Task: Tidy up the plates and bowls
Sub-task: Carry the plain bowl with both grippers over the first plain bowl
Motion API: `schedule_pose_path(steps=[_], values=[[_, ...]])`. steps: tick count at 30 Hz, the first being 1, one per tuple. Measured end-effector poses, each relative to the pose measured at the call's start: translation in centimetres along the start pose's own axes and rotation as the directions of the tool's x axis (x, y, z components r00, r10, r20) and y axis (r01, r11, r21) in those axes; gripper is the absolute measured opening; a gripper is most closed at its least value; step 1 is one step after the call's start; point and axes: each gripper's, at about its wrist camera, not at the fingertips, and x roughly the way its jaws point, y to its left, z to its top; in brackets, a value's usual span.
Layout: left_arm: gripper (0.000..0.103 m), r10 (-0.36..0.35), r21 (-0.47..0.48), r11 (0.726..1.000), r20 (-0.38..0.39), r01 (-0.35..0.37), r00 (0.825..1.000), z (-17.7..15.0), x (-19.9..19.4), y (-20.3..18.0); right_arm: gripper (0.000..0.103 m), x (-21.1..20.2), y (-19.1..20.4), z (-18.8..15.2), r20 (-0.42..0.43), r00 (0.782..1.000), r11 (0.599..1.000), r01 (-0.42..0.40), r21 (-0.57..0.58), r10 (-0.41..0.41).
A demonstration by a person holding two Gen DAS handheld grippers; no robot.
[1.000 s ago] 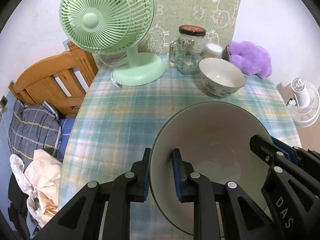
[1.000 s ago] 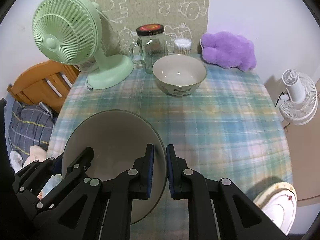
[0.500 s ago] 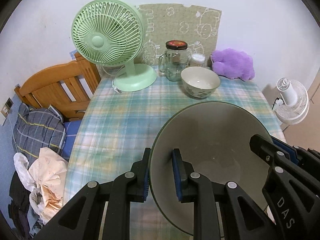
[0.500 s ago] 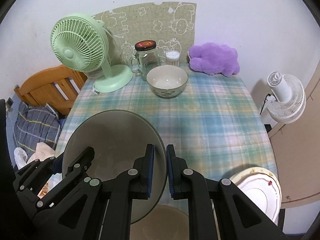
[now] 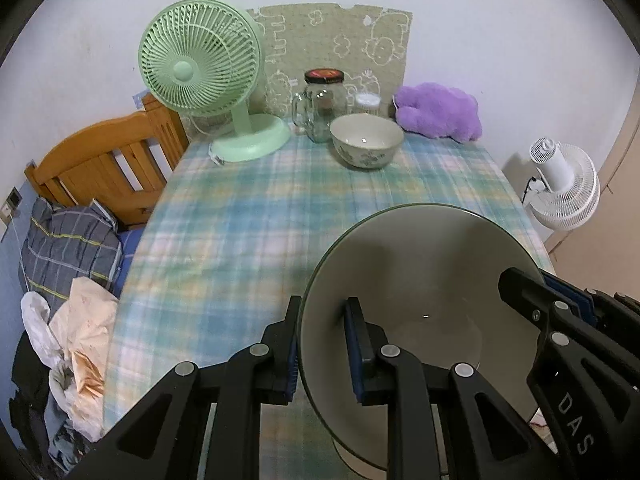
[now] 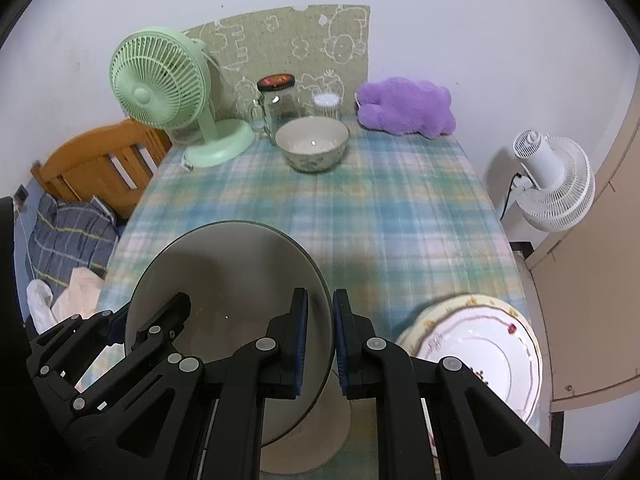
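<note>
We grip the big bowl (image 5: pixel 420 304) with 2 clenched grippers, left (image 5: pixel 322 350) and right (image 6: pixel 319 344), pinching opposite rims because it looks stiff, heavy, breakable.

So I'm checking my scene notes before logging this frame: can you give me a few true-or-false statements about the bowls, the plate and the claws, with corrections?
1. Both claws grip the rim of the large grey bowl. True: the left claw and the right claw each pinch it.
2. The small patterned bowl sits at the table's near edge. False: it stands at the far end, by the glass jar.
3. The floral plate lies to the right of the large bowl in the right wrist view. True.
4. The small bowl is nested in the large one. False: they are well apart.
5. The green fan stands on the floor. False: it stands on the table.
</note>
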Motion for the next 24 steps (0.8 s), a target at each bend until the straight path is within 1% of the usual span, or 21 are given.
schedule_pose_path(steps=[11,24], values=[[0.018,-0.023,0.004,1.0,-0.076,0.024,0.997,-3.4,1.4,-1.7,0.016,1.0,-1.8,-3.5,-0.07,0.997,1.0,0.019,-0.003,-0.019],[0.018,-0.039,0.027,0.999,-0.165,0.044,0.986,-5.6,3.8,-2.1,0.016,2.9,-2.1,-5.9,-0.158,0.987,0.999,0.039,0.009,-0.037]])
